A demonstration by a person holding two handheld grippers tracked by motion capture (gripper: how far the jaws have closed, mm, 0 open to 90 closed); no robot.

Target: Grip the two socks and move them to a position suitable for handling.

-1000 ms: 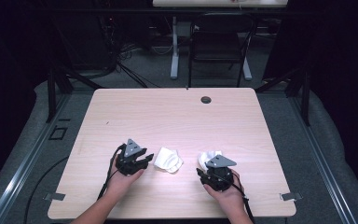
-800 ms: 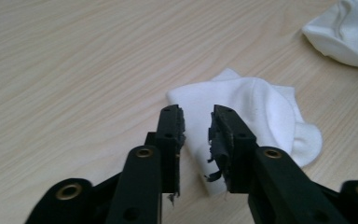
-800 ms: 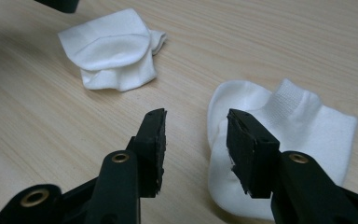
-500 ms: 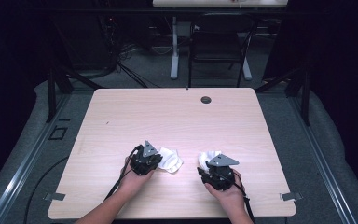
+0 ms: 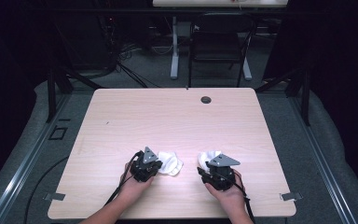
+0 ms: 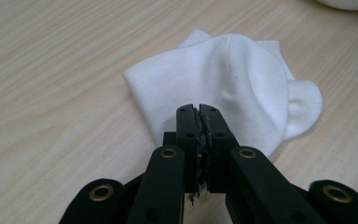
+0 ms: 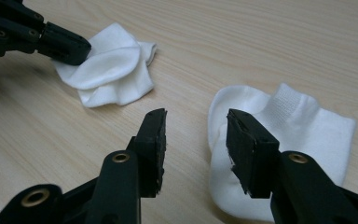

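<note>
left gripper [image 5: 161,163]: near front edge of the table [image 5: 177,116], left of centre; jaws have just been closing and now stand clenched on the near edge of the left sock [image 6: 233,84], fabric pinched between the pads
left sock: white, crumpled, flat on the wood just right of the left gripper, well apart from the other sock
right sock [image 7: 303,135]: white, ribbed cuff up, lying on the table right of centre, just ahead of the right gripper
right gripper [image 7: 196,140]: jaws spread wide, released, hovering at the sock's near edge; right pad over the fabric, no pinch
hands: left hand [image 5: 133,186], right hand [image 5: 226,193], both entering from the bottom edge
</note>
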